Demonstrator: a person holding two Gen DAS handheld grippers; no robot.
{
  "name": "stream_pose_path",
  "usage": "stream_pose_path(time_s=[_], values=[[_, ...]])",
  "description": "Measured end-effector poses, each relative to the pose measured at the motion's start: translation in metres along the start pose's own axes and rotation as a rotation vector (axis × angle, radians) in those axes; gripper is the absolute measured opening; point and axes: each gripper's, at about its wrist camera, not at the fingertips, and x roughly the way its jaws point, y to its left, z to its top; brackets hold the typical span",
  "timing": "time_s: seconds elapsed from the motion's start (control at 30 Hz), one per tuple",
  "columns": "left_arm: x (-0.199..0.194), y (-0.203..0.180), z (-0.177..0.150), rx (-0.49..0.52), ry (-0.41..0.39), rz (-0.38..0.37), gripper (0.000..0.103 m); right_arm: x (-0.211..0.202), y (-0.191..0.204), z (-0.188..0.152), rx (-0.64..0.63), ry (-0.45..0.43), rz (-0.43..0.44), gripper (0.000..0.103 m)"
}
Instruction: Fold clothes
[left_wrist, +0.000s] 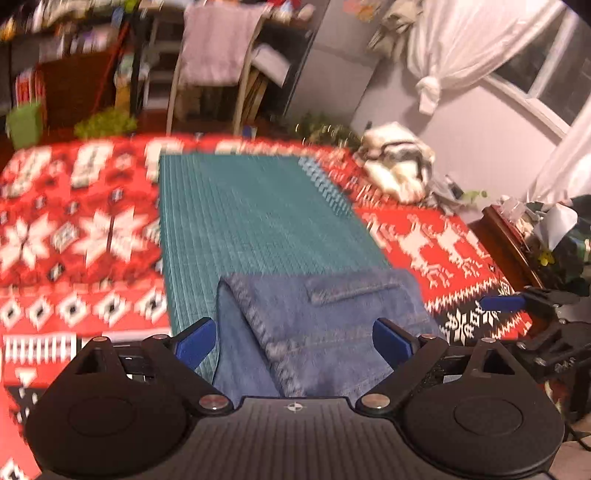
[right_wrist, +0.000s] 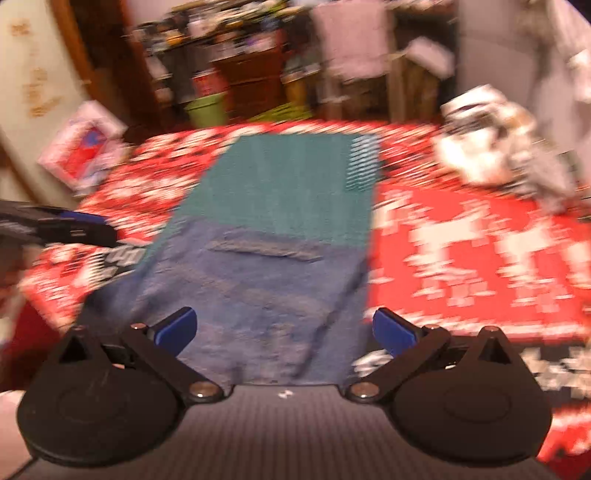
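A pair of blue jeans (left_wrist: 325, 325) lies folded on a teal ribbed cloth (left_wrist: 258, 218) spread over a red patterned blanket. In the left wrist view my left gripper (left_wrist: 294, 341) hovers open over the near end of the jeans, nothing between its blue fingers. The right gripper (left_wrist: 517, 306) shows at the right edge there. In the right wrist view my right gripper (right_wrist: 284, 330) is open above the jeans (right_wrist: 255, 291), with the teal cloth (right_wrist: 288, 184) beyond. The left gripper's blue tip (right_wrist: 74, 221) shows at the left. The right view is motion-blurred.
The red blanket (left_wrist: 74, 229) with white snowflakes and reindeer covers the whole surface. A heap of white and dark laundry (left_wrist: 399, 162) sits at the far right corner. A chair (left_wrist: 214, 62) with a pale cloth stands beyond the far edge. A wooden stand (left_wrist: 509, 240) is at the right.
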Motion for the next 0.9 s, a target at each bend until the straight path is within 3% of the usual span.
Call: stream_pose_path(time_s=[0.13,0.3,0.47,0.57,0.67,0.73,0.9], values=[[-0.005,0.019,0.001,-0.058,-0.011,0.064,0.092,0.008,-0.006,-0.001,0.013,0.007,0.014,0.103],[-0.007,0.037,-0.001,-0.066,0.052,0.084,0.09,0.013,-0.022,0.005,0.095,0.005,-0.007,0.103],[0.003,0.042,-0.009,0.008,0.15,0.063,0.06,0.026,-0.05,0.006,0.231,0.044,-0.013,0.101],[0.008,0.044,-0.016,0.012,0.208,0.021,0.049,0.031,-0.055,0.002,0.243,0.07,-0.023,0.091],[0.014,0.044,-0.021,0.029,0.25,0.024,0.042,0.035,-0.058,-0.002,0.251,0.097,-0.045,0.076],[0.018,0.045,-0.022,0.033,0.27,0.019,0.036,0.038,-0.061,-0.005,0.26,0.113,-0.069,0.055],[0.03,0.048,-0.021,0.035,0.319,-0.007,0.031,0.045,-0.07,-0.009,0.28,0.129,-0.081,0.05]])
